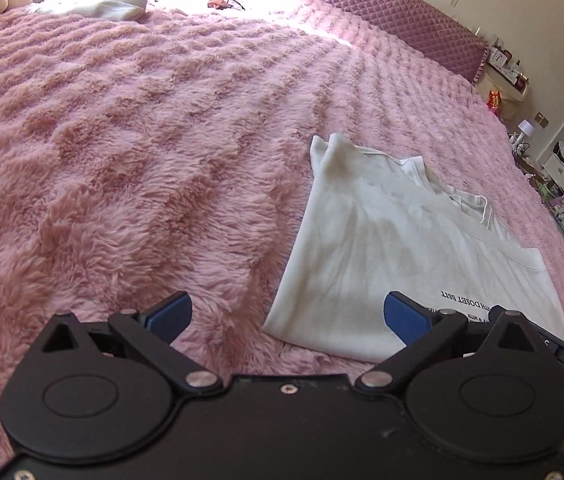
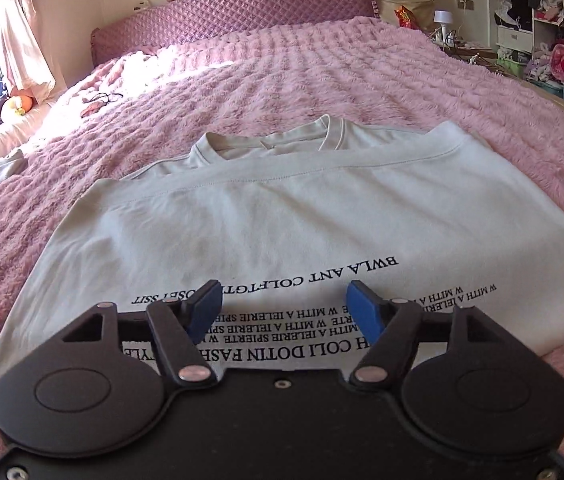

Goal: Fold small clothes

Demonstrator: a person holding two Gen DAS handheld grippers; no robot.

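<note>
Resting half-folded on pink bed (image 2: 362, 80), white T-shirt (image 2: 282, 216); left claw (image 1: 288, 316) wide, empty; right claw (image 2: 284, 306) partly open, empty. Next, likely: regrip six-o'clock edge, fold toward twelve.

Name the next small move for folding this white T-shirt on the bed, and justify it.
Probably bring both open grippers, left gripper and right gripper, back to the T-shirt's near edge and fold again: it lies half-folded, hem near the collar, neither holding cloth.

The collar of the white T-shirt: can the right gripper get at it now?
Probably yes. The right gripper is open and empty above the folded T-shirt, and the collar lies uncovered at the far edge, with nothing between them.
</note>
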